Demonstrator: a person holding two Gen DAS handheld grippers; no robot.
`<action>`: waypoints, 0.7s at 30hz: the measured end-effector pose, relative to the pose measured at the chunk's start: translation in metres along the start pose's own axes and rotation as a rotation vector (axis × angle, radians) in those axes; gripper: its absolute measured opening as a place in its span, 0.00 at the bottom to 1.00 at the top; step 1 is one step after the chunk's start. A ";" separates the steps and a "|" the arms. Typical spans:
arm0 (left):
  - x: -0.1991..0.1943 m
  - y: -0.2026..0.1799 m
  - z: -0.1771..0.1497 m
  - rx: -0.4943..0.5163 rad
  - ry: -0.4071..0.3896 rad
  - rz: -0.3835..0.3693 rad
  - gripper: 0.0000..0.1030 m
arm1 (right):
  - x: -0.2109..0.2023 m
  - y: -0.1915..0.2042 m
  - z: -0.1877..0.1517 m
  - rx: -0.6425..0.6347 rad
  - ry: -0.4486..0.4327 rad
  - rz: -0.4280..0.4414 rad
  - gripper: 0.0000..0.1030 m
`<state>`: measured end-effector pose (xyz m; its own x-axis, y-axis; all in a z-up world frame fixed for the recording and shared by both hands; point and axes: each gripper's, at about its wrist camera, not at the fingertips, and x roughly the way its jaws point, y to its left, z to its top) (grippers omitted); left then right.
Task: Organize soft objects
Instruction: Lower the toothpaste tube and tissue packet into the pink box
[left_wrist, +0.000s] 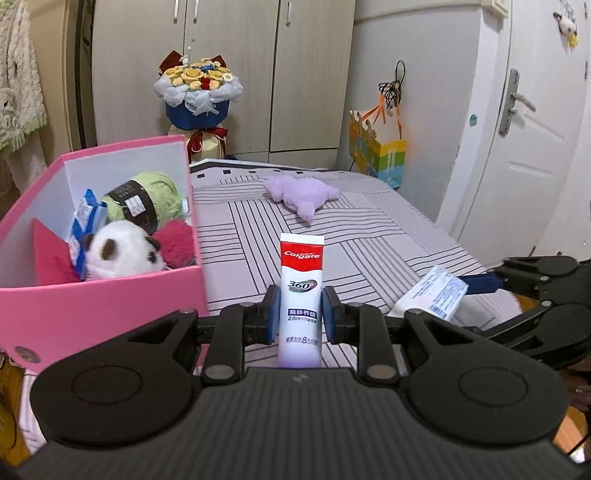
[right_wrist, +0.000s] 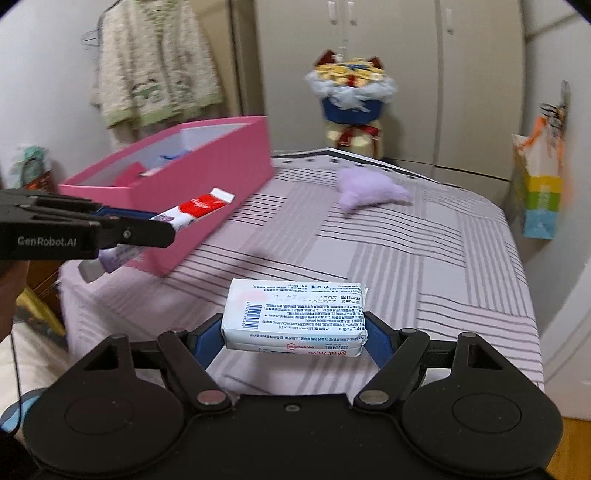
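From the left wrist camera, the left gripper (left_wrist: 300, 314) was clenched on a toothpaste tube (left_wrist: 301, 291), its blue pads pressing the tube's two sides. The tube stood upright between the fingers, red crimped end pointing away from the camera. It hung above the near edge of a bed (left_wrist: 369, 236) covered in a pale lilac striped sheet. To the left, a pink box (left_wrist: 110, 299) sat on the bed, its near corner just beside the gripper. Inside lay a panda plush (left_wrist: 125, 253), a green yarn ball (left_wrist: 147, 199), a blue-and-white packet and something deep pink and fluffy. A purple plush toy (left_wrist: 301, 194) lay farther back on the sheet, well apart from the box, with bare sheet between it and the gripper. At the right edge, the right gripper (left_wrist: 476, 282) held a white tissue pack (left_wrist: 437, 293).

From the right wrist camera, the right gripper (right_wrist: 293, 334) was grasping the tissue pack (right_wrist: 293, 317) across its width, jaws spread fairly wide, the pack lying flat above the bed's (right_wrist: 424, 258) near edge. The left gripper (right_wrist: 147, 232) reached in from the left, holding the toothpaste tube (right_wrist: 184, 214) tilted up toward the pink box's (right_wrist: 207, 181) long side. The purple plush toy (right_wrist: 369, 190) lay beyond, near the bed's far edge. Open striped sheet stretched ahead and to the right, up to the bed's rounded right edge.
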<state>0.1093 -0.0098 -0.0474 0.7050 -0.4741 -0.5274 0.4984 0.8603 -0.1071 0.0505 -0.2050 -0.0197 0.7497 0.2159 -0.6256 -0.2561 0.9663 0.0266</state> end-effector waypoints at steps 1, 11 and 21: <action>-0.007 0.002 0.002 -0.005 -0.001 -0.006 0.22 | -0.004 0.004 0.004 -0.013 -0.001 0.019 0.79; -0.078 0.028 0.024 -0.027 -0.041 -0.005 0.22 | -0.035 0.055 0.050 -0.152 -0.061 0.215 0.79; -0.100 0.072 0.058 -0.031 -0.160 0.117 0.22 | -0.010 0.083 0.113 -0.219 -0.183 0.282 0.79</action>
<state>0.1041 0.0891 0.0466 0.8297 -0.3919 -0.3976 0.3941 0.9156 -0.0801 0.0910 -0.1107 0.0770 0.7229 0.5085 -0.4678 -0.5763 0.8172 -0.0022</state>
